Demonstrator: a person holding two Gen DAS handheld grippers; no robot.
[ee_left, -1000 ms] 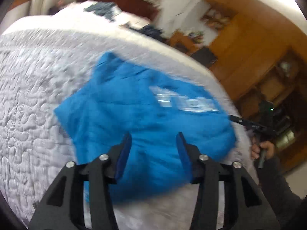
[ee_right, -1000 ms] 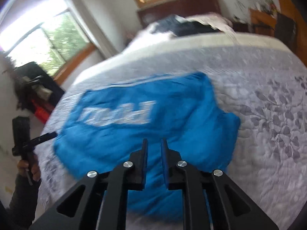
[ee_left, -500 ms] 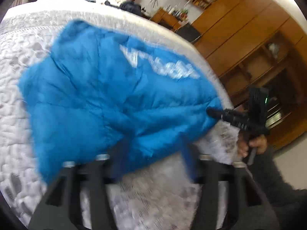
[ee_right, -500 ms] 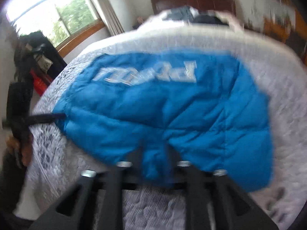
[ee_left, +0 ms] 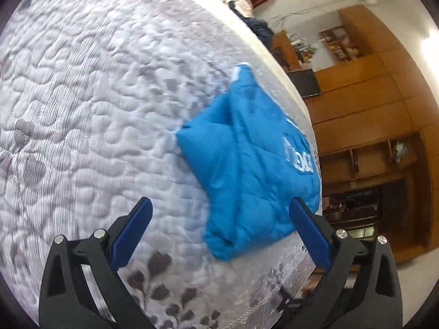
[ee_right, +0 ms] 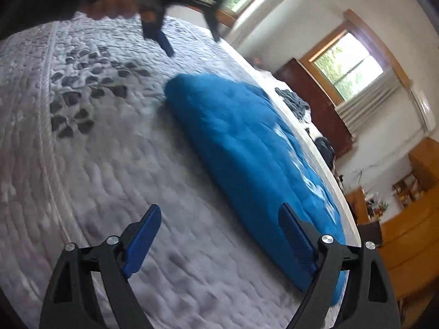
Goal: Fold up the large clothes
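Note:
A bright blue padded jacket [ee_left: 255, 170] with white lettering lies folded into a compact bundle near the edge of a quilted grey-white bed [ee_left: 82, 109]. My left gripper [ee_left: 222, 230] is open above the quilt, its right finger over the bundle's near corner, with nothing held. In the right wrist view the same jacket [ee_right: 247, 148] stretches away to the right. My right gripper [ee_right: 219, 238] is open and empty just above the quilt [ee_right: 96, 164], beside the jacket's near edge. The other gripper [ee_right: 164, 38], held by a hand, shows at the top of that view.
Dark clothes [ee_left: 258, 27] lie at the bed's far end. Wooden cabinets and shelves [ee_left: 384, 137] stand past the bed's edge. A dark wooden headboard [ee_right: 315, 104] and windows [ee_right: 348, 65] are behind the bed. Leaf-patterned quilt [ee_right: 82, 96] lies left of the jacket.
Both grippers let go of the jacket and opened wide. They pulled away, and the jacket now lies as a smaller folded bundle on the bed.

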